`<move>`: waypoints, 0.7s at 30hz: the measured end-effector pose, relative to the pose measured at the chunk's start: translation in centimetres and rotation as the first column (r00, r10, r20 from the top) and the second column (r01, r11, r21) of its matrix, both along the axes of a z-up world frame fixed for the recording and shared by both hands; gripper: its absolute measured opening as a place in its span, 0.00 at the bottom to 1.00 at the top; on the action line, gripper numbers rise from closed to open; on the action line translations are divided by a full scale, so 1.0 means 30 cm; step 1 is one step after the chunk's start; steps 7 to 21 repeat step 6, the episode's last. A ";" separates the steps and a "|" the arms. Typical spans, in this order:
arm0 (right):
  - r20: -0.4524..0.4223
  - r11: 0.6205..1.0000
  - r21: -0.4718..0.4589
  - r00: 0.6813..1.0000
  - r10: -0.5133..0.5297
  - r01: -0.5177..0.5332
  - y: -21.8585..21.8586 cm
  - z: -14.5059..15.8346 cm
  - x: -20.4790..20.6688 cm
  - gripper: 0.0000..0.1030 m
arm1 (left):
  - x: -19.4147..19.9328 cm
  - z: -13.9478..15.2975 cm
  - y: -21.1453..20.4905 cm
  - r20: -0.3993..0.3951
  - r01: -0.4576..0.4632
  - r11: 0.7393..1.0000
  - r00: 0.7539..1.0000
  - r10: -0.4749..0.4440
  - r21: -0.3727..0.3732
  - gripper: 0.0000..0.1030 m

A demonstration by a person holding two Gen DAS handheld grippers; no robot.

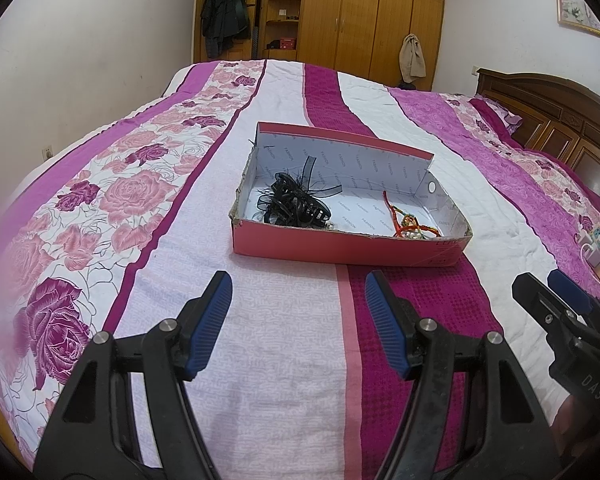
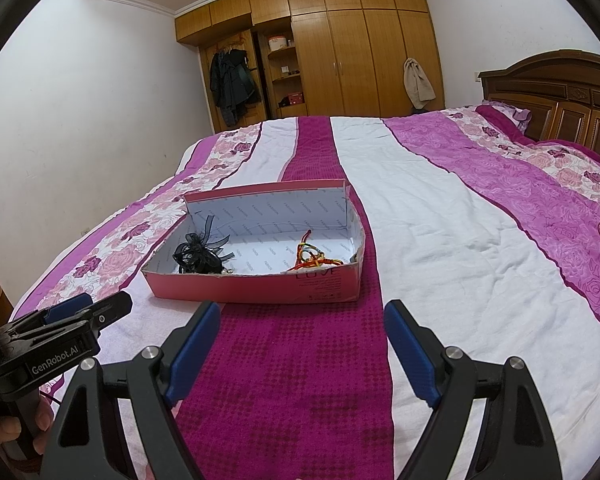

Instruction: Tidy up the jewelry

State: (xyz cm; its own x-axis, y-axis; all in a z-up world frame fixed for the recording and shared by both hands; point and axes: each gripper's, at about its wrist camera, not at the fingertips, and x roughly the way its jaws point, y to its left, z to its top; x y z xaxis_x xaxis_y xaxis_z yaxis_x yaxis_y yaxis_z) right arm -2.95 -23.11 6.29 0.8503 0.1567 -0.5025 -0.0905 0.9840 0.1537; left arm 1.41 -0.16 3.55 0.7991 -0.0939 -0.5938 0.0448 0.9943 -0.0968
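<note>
A pink box [image 1: 346, 246] sits on the bed [image 1: 276, 360], straight ahead of both tongs and a little farther off, its long axis running left to right across their line of sight. Inside it, at the left end, lies a black clip [image 1: 296, 204] tangled with dark ribbon; at the right end lies a red and yellow cord bracelet [image 1: 414, 226], with a few small beads beside it near the front wall.

The left tongs [image 1: 298, 322] hang over the bed with jaws parted to a middling gap and nothing between them. The right tongs [image 2: 302, 356] stand wider, also empty. Both are apart from the box, on its near side.

Seen from the left wrist, the clip lies almost dead ahead, so the left hand looks the nearer one for it. From the right wrist the box's right end with the bracelet [image 2: 314, 260] is directly in front, which suits the right hand. Either reach would have to clear the low front wall.
</note>
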 end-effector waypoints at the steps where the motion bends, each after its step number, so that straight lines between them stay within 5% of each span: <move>1: 0.000 1.000 -0.001 1.000 0.000 0.000 -0.001 0.000 0.000 0.83 | -0.003 0.002 0.000 0.000 -0.001 1.000 1.000 0.001 0.000 0.60; 21: 0.001 1.000 0.000 1.000 0.000 0.000 0.000 -0.001 0.000 0.83 | -0.005 0.007 -0.005 0.004 0.000 1.000 1.000 0.000 0.000 0.60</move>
